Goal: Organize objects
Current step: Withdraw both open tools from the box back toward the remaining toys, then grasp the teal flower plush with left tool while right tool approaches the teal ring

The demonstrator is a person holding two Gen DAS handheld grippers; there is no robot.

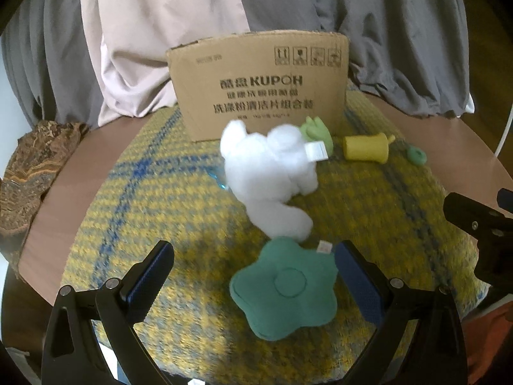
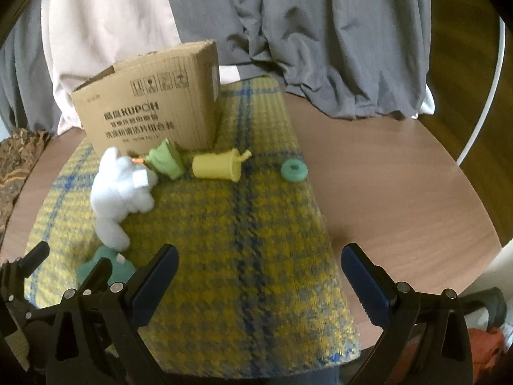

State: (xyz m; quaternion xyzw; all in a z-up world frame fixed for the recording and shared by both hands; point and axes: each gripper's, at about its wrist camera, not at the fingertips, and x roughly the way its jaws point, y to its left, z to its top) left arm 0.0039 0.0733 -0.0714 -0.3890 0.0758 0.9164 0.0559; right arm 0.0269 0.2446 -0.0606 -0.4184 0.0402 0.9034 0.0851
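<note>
Left gripper (image 1: pixel 253 276), jaws wide and empty, straddles the green star cushion (image 1: pixel 285 290); right gripper (image 2: pixel 259 276) gapes empty over cloth. Reaching stage, I judge: close on the cushion, carry toward the box (image 1: pixel 259 86) at twelve o'clock.

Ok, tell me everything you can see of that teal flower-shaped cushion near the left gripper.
The teal flower-shaped plush cushion looks soft and fleecy, with five rounded lobes, a stitched circle at its centre and a small white tag at its upper right edge. It lies flat on the yellow-and-blue woven mat, between the open jaws of the left gripper, not gripped. The white plush toy lies just beyond it, seemingly touching its far edge.
</note>
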